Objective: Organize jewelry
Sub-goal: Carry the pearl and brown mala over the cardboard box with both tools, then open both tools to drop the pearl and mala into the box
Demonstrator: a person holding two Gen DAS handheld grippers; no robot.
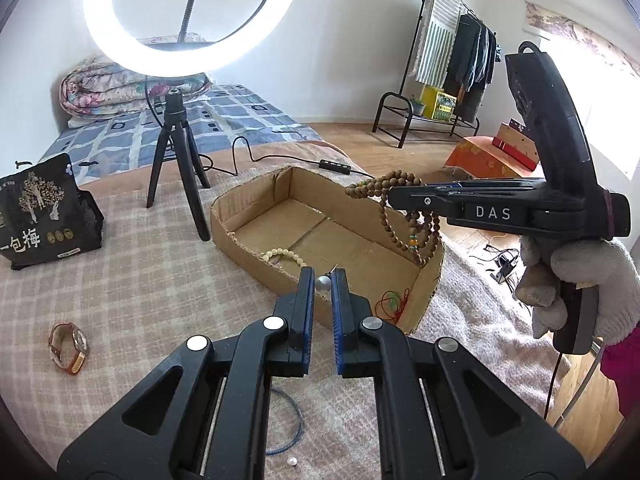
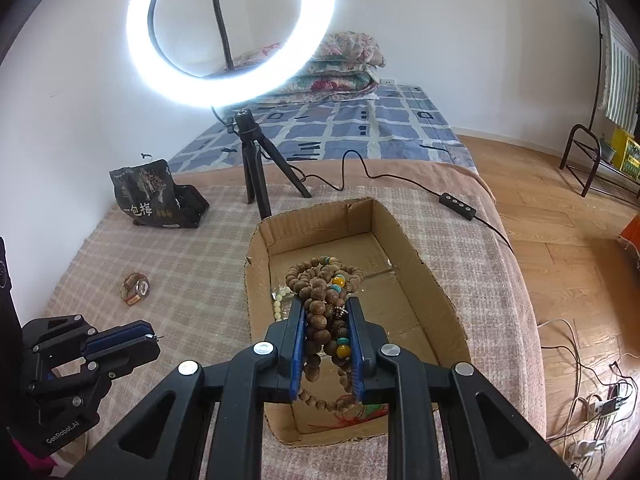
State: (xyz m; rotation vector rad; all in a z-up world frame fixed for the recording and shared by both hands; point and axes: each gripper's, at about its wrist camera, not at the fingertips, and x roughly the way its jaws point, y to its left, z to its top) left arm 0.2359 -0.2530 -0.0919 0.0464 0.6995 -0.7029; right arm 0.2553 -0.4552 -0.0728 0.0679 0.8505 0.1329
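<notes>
Over the cardboard box [image 2: 420,280], jaws clamp wooden beads [image 2: 320,312].

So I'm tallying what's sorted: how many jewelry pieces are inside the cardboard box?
2: a cream bead bracelet on the floor by the near-left wall of the box, and a red cord in the near-right corner. More may be hidden behind the grippers.

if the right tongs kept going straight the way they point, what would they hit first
Probably the floor of the cardboard box: the right tongs, shut on the wooden beads, point down into it. The cream bracelet lies just left of that line; depth is unclear.
</notes>
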